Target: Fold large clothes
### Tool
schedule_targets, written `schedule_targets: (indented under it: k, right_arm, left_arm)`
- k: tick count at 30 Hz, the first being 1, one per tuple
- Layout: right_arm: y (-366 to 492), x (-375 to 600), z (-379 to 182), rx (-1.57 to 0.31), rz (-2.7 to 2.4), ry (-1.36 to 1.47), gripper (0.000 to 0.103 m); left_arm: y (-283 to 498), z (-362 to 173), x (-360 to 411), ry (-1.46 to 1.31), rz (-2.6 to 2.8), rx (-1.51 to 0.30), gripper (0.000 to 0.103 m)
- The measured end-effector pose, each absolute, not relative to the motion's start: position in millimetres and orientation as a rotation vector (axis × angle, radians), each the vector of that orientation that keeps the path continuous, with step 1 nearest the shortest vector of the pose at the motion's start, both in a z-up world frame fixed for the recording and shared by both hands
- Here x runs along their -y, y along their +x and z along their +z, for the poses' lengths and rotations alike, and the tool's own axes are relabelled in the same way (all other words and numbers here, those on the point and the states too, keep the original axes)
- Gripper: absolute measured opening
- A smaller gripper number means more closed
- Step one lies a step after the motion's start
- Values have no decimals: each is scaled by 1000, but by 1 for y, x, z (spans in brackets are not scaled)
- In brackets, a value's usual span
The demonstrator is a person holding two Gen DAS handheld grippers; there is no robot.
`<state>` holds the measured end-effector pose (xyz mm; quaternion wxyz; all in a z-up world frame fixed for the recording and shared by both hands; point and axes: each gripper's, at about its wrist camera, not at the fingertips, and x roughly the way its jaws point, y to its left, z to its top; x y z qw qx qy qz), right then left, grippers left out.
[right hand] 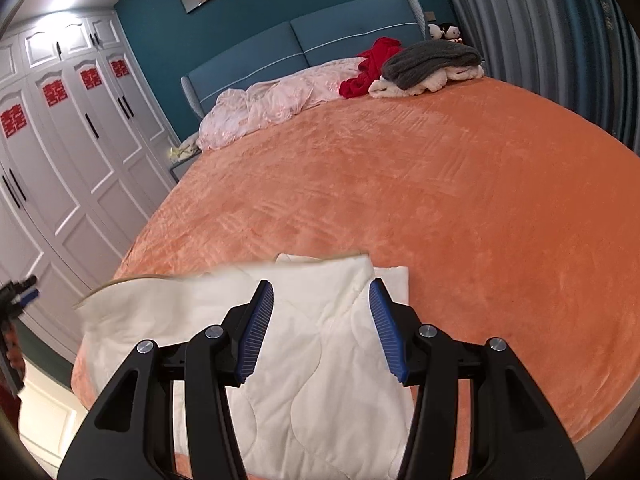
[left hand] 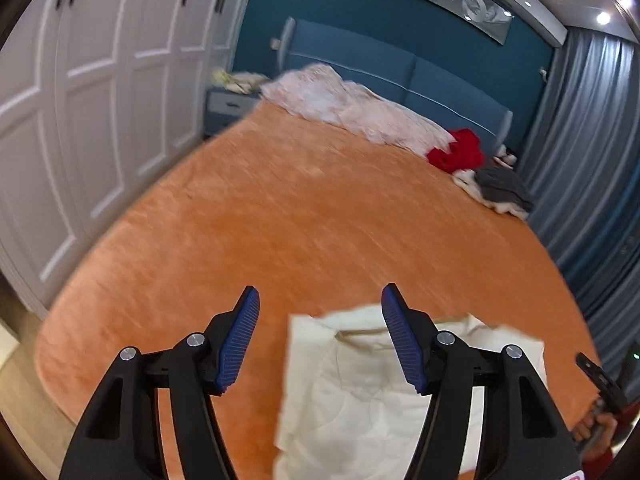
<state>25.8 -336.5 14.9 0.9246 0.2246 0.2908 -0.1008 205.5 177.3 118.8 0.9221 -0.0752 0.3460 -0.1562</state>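
Observation:
A cream quilted garment [left hand: 352, 392] lies folded at the near edge of the orange bed [left hand: 300, 220]. It also shows in the right wrist view [right hand: 320, 344] on the bed [right hand: 460, 200]. My left gripper [left hand: 320, 300] is open and empty, hovering above the garment's far left edge. My right gripper [right hand: 321, 292] is open and empty, held over the garment's middle. The left gripper shows at the left edge of the right wrist view [right hand: 18, 300]. The right gripper shows at the right edge of the left wrist view [left hand: 596, 372].
A pink duvet [right hand: 272, 100] is bunched at the blue headboard [right hand: 320, 36]. A red garment [right hand: 372, 64] and a grey and white clothes pile [right hand: 432, 64] lie at the far right corner. White wardrobes [right hand: 60, 168] stand left, grey curtains [right hand: 540, 40] right.

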Motion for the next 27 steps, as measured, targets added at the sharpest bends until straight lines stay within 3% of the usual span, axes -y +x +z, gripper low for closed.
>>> schedule_targets:
  k: [4,6,18,21,23,25,26,27]
  right_arm:
    - [34,333,9,-608,-210,465,49]
    - [39,332,6,-621,-218,466,50]
    - [94,360,-52,-781,-281,491,58]
    - [107,361,-65,-821,-244,517,58]
    - [118,357,-73,-854,-231,508,54]
    - [124,352,-76,-870,-216,494,31]
    - [125,349,-75,-874,-219,480,12]
    - [125,348,-71,-863,-215,474,8]
  left_arm:
    - [209,116,-172,-97,-307,-712,62]
    - [211,106,-163,-63,-300,-730,69]
    - [267,-37,-116,-142,-391,-1060,70]
    - [275,-54,-106,-173,-405,-1096,55]
    - [277,-56,-101,-171,-407,-1095,33]
    - [278,-52,-102,-184,-412,-1076,11]
    - [276,-46,-102,-183,-410,-1045,9]
    - [276,-41,-101,-177,-410,-1027,8]
